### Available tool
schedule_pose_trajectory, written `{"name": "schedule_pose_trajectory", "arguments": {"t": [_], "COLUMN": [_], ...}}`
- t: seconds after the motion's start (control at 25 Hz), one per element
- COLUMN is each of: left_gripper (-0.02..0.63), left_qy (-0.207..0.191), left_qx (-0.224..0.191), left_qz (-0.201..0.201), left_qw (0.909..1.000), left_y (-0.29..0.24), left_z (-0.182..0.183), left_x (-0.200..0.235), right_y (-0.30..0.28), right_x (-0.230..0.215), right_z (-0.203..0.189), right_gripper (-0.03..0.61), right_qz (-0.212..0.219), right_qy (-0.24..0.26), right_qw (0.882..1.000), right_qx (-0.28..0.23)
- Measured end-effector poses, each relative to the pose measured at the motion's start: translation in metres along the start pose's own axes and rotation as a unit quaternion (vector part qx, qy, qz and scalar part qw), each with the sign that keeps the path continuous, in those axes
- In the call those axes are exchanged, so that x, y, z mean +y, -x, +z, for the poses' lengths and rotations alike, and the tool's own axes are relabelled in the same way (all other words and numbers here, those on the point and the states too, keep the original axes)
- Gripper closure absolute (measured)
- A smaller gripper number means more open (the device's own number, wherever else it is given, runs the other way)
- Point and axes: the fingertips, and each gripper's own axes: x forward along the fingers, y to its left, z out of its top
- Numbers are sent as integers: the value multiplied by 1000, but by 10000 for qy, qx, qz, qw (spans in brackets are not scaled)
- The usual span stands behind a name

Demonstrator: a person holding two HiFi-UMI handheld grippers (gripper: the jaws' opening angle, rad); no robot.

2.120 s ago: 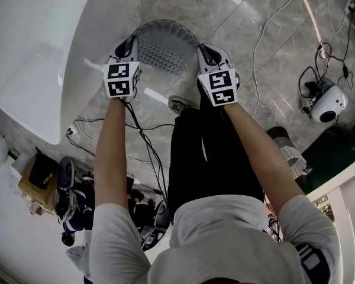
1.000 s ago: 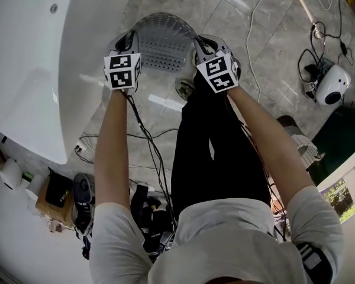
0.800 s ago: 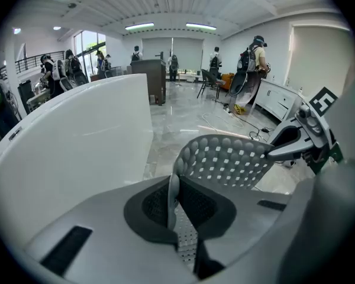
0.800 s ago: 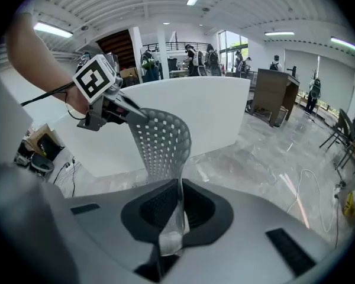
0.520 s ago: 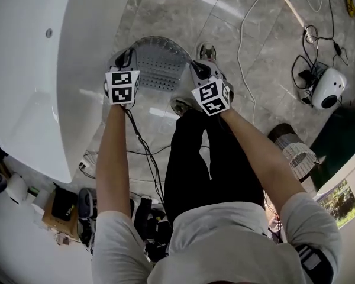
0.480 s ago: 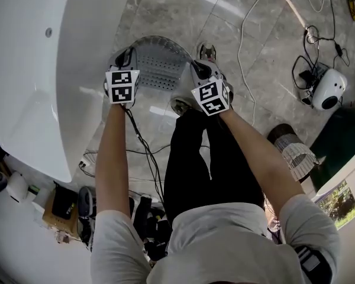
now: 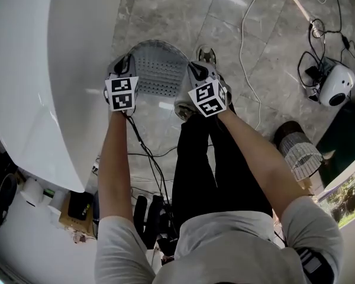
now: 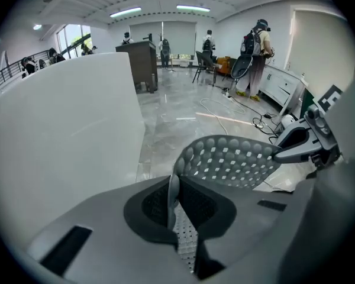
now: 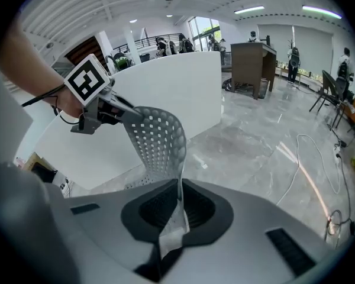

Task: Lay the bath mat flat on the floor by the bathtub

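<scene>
A grey perforated bath mat (image 7: 157,68) hangs between my two grippers, arched over the marble floor beside the white bathtub (image 7: 29,76). My left gripper (image 7: 122,71) is shut on the mat's left edge; in the left gripper view the mat (image 8: 234,161) runs from the closed jaws across to the right gripper (image 8: 310,144). My right gripper (image 7: 192,80) is shut on the mat's right edge; in the right gripper view the mat (image 9: 157,141) rises from the jaws toward the left gripper (image 9: 94,108), with the tub (image 9: 165,93) behind it.
A shoe (image 7: 206,55) stands on the floor just beyond the right gripper. Cables (image 7: 248,34) cross the tiles, with a white device (image 7: 335,84) at the right and a wire basket (image 7: 299,152) near it. Clutter and cords (image 7: 77,206) lie at the tub's near end.
Both grippers have sunk lower toward the floor with the mat still held between them. The view has shifted, so the tub now fills more of the left side.
</scene>
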Motion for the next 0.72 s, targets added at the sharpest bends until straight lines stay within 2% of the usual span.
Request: {"name": "schedule_pose_trajectory", "arguments": {"t": [0.16,0.32,0.48,0.72], "left_gripper": [591,591,591,591], "left_qy": [-80,1,-106,107], "left_qx": [65,112,240,290], "left_qz": [-1,2,-101,-21], "left_qw": [9999,9999,9996,9995], "left_y": [-17,-40,-63,-93], "left_z": [-1,8,11,6], "left_x": [-3,-3,-8,-8], "right_y": [-16,-35,-52,-81], "right_x": [-20,-37,-51,-71], "right_z": [-8,-9,-17,-21], "right_gripper": [555,555,555,555], "right_qz": [18,148,228,301], "right_qy": [-276,-141,-283,-193], "right_qw": [9996,9996,9989,9989], "right_qx": [100,175,290,295]}}
